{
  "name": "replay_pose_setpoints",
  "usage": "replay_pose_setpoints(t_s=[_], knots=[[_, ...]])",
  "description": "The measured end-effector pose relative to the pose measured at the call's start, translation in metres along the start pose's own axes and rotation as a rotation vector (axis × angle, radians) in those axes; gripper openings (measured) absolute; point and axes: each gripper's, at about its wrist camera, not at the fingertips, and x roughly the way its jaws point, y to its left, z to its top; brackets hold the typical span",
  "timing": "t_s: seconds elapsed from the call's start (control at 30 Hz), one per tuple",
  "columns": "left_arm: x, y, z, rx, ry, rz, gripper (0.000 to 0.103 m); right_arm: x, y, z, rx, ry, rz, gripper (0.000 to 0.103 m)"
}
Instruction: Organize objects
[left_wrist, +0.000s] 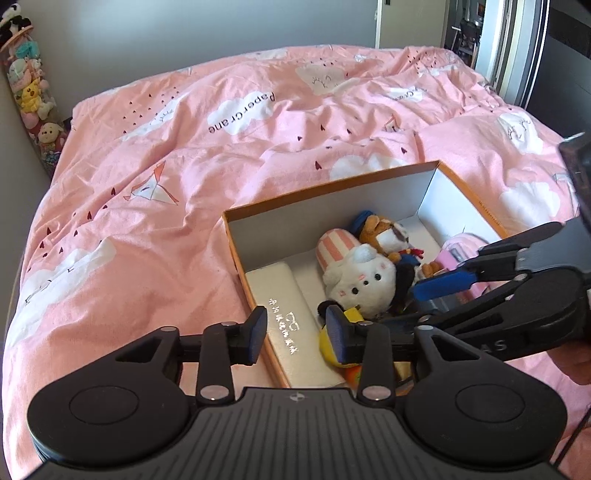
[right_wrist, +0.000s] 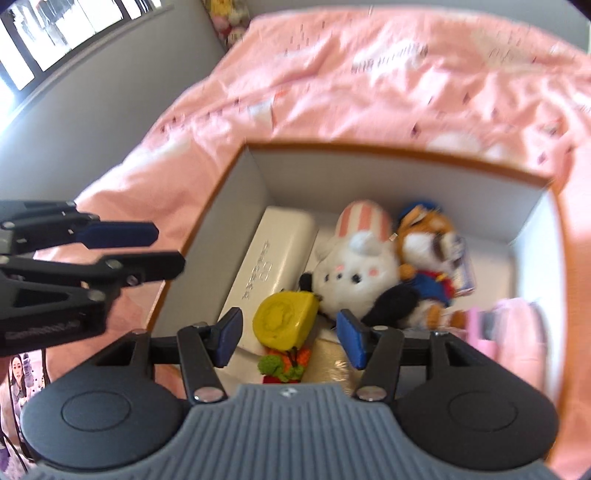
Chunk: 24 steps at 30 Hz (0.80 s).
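An orange-rimmed cardboard box (left_wrist: 332, 186) sits on the pink bed and also shows in the right wrist view (right_wrist: 221, 192). Inside lie a white case (left_wrist: 291, 325), a white plush with a striped hat (left_wrist: 354, 273), an orange plush in blue (left_wrist: 384, 232), a yellow round object (right_wrist: 284, 319) and a pink item (left_wrist: 454, 251). My left gripper (left_wrist: 297, 334) is open and empty above the box's near left corner. My right gripper (right_wrist: 288, 338) is open and empty just above the yellow object; it enters the left wrist view (left_wrist: 443, 284) from the right.
The pink duvet (left_wrist: 221, 147) with cloud prints covers the bed around the box. A column of plush toys (left_wrist: 33, 96) stands at the far left wall. A small knitted orange and green item (right_wrist: 284, 363) lies under the yellow object.
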Motion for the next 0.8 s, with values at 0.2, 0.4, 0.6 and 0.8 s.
replay_pose_setpoints(t_s=[0.2, 0.4, 0.6, 0.8], knots=[[-0.017, -0.028, -0.004, -0.051, -0.074, 0.061, 0.073, -0.059, -0.005, -0.02, -0.015, -0.167, -0.102, 0.069], [-0.036, -0.054, -0.011, -0.085, -0.137, 0.1, 0.089, -0.098, -0.011, -0.043, -0.034, -0.292, -0.184, 0.081], [-0.051, -0.077, -0.022, -0.079, -0.174, 0.142, 0.09, -0.127, -0.019, -0.068, 0.012, -0.395, -0.198, 0.09], [-0.057, -0.085, -0.037, -0.142, -0.217, 0.138, 0.09, -0.142, -0.011, -0.087, -0.018, -0.493, -0.269, 0.096]])
